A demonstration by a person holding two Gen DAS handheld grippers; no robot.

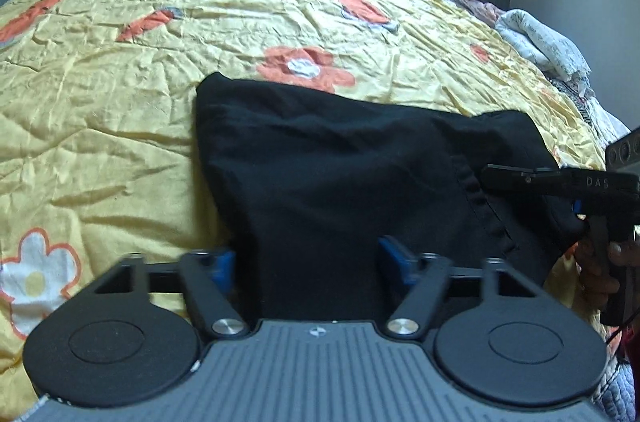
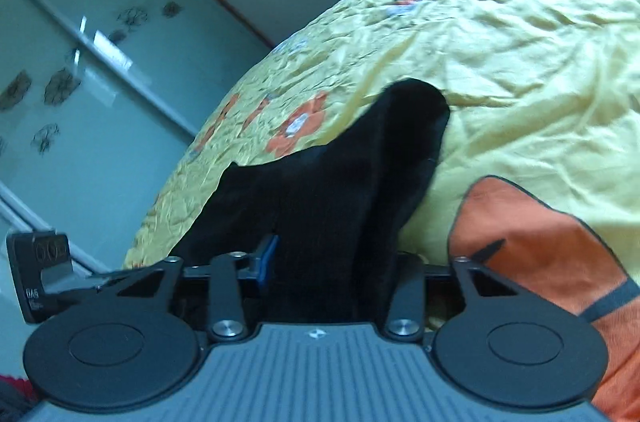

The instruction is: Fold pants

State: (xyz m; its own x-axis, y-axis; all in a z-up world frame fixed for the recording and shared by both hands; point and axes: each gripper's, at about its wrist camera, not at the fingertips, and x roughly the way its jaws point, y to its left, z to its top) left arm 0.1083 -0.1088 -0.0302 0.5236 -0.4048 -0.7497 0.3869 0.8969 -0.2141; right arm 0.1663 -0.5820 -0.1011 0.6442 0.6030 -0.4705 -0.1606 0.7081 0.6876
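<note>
In the left wrist view, the letters "DAS" stand in pale print on the black body of the right claw (image 1: 516,178), out at three o'clock. In the right wrist view, the left claw's black housing (image 2: 38,278) at nine o'clock carries small pale lettering that looks like "DAS" too, though blurred. No other text can be read.
</note>
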